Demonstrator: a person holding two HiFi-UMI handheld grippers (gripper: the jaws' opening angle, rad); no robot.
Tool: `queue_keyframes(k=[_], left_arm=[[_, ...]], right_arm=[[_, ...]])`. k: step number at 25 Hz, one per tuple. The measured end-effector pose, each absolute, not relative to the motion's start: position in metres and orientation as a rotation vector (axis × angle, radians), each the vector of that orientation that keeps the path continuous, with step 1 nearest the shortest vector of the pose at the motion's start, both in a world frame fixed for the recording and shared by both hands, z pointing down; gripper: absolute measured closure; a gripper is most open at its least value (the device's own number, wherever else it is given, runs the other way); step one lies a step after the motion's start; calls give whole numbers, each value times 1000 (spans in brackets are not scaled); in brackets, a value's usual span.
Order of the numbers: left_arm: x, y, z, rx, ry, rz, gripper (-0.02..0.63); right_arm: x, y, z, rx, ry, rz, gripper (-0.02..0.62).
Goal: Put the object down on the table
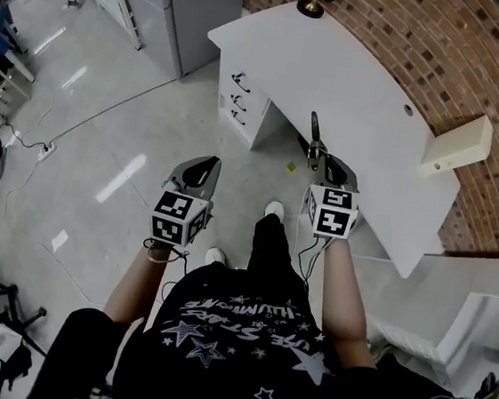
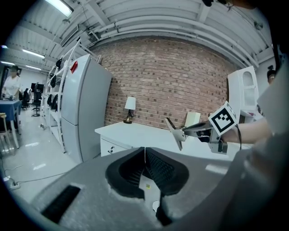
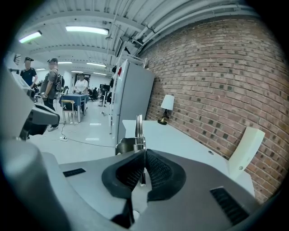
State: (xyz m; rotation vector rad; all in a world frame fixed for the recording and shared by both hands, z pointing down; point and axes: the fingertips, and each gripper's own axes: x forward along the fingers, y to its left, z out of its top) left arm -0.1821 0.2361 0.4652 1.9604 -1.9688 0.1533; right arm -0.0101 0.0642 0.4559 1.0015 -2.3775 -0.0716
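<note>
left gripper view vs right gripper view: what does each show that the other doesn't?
Left gripper view only: the left gripper, jaws together with nothing between them; the right gripper from outside, with its marker cube and the metal tool seen side-on.
Right gripper view only: the right gripper's jaws clamped on the tool, seen edge-on; the desk's cable hole.
Both: the desk, lamp, fridge and brick wall.

Metal object [image 3: 139,129] in right tool [image 3: 144,151]
</note>
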Motion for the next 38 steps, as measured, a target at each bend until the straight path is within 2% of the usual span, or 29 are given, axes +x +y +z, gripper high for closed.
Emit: queue_keyframes(k=[7,18,28,38], left_arm=[[-192,181,466,1927,-1996,186,584],[-186,14,462,1947,-1962,255,584],[-150,-116,448,2062,-1920,309,584],[-115,-193,439,2206,-1780,364,584]], right_arm=[[-28,6,469,951,-2401,-56,583],[-24,-156,477,960,-2396,-12,583],[13,-262,475,1014,-2371,-27,583],[75,-323,476,1117,-2125,-250,583]])
